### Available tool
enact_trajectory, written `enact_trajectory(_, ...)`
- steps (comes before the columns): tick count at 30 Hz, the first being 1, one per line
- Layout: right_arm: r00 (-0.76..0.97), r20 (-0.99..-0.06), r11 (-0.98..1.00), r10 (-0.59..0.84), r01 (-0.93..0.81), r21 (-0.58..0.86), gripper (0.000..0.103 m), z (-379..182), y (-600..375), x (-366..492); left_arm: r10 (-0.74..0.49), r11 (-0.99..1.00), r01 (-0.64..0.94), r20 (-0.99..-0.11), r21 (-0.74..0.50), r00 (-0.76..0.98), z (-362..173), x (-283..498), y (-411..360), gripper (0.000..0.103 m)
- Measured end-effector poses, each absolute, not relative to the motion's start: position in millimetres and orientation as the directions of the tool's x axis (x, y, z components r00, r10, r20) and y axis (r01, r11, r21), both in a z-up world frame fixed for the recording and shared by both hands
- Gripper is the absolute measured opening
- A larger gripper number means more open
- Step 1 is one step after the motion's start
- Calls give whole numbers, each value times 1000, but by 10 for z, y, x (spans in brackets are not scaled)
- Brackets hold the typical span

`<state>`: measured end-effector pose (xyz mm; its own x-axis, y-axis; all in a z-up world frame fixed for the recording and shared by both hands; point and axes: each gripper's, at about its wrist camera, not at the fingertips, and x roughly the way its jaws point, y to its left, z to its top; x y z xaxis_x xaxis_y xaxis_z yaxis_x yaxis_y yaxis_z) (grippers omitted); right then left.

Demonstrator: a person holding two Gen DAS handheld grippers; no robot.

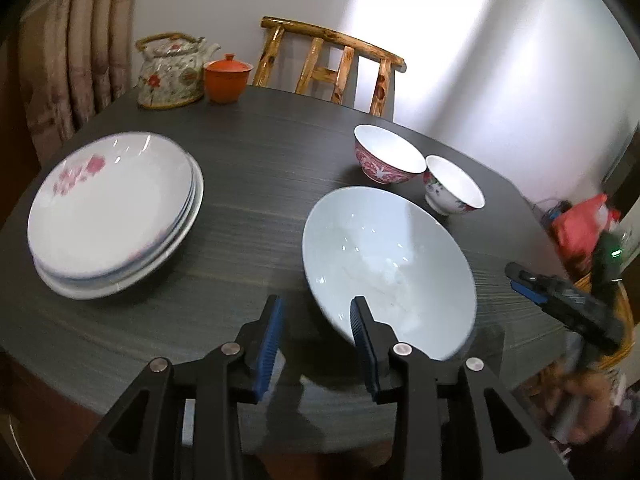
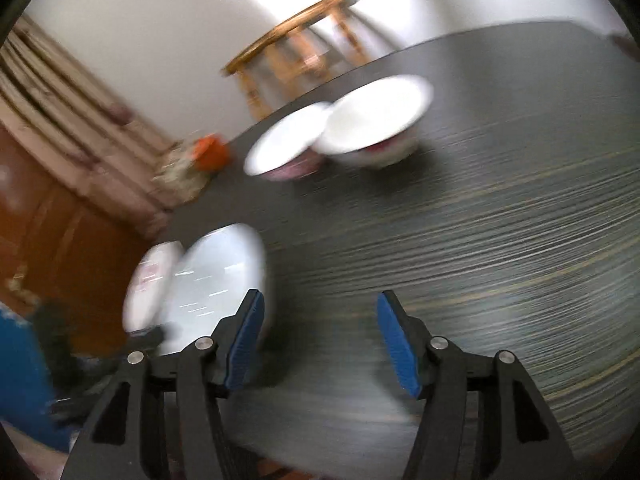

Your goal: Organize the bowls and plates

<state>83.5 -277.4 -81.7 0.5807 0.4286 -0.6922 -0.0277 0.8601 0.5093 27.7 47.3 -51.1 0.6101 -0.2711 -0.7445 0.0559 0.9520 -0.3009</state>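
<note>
**Both grippers empty between pickups, large bowl near the front edge**

The dark wood-grain round table (image 1: 256,152) carries everything. At its left edge sits a stack of white shallow plates with pink blossom print (image 1: 112,212). Near the front edge lies the pale blue wide porcelain bowl (image 1: 384,264), alone and unstacked. Toward the far right edge stand the red-patterned small rice bowl (image 1: 386,160) and the floral white small rice bowl (image 1: 454,186), rims just beside each other.

The left gripper (image 1: 316,312) stands partly open, holding nothing; its right finger overlaps the blue bowl's near rim in the picture, though contact I cannot confirm. The right gripper (image 2: 320,312) stands wide apart over bare tabletop, empty.

The plates look gathered; bowls seem next. Likely the move calls for taking one small bowl by its rim and nesting it into the other.

The left view is sharp and shows the right gripper from outside. The right view is smeared, showing the small bowls larger.
</note>
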Motion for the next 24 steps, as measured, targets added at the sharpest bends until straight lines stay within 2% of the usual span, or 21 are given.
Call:
enact_trajectory(2,628,-706,904,328,10,428,57,-849,-2981,846,-274,949,47,-740,-312,614,-482,197,481,37)
enact_trajectory(3,638,-717,923,279,27,383,57,-870,-3079,856,-256,954,37,-745,-297,616,-445,149,468,40)
enact_trajectory(4,641,-723,930,257,38,365,57,-889,-3160,858,-243,959,35,-749,-282,616,-411,119,452,48)
enact_trajectory(7,650,-736,941,189,94,325,57,-995,-3421,799,-228,969,76,-737,-234,636,-246,13,331,56)
enact_trajectory(8,641,-744,935,190,113,336,57,-1056,-3497,769,-214,974,81,-740,-212,638,-196,-3,285,63)
enact_trajectory(11,675,-721,941,160,116,317,60,-1123,-3594,595,-209,977,111,-728,-182,653,-1,-31,128,67)
enact_trajectory(16,704,-677,936,215,49,349,62,-1041,-3636,488,-283,957,152,-694,-246,662,259,41,-53,74)
enact_trajectory(18,713,-662,933,230,32,359,66,-1014,-3603,482,-317,945,169,-667,-279,674,360,114,-156,80)
enact_trajectory(21,704,-666,930,245,23,366,66,-1054,-3602,473,-351,935,225,-608,-276,712,484,208,-366,81)
enact_trajectory(24,739,-628,928,242,12,372,66,-1007,-3639,417,-331,943,274,-602,-189,727,557,372,-662,81)
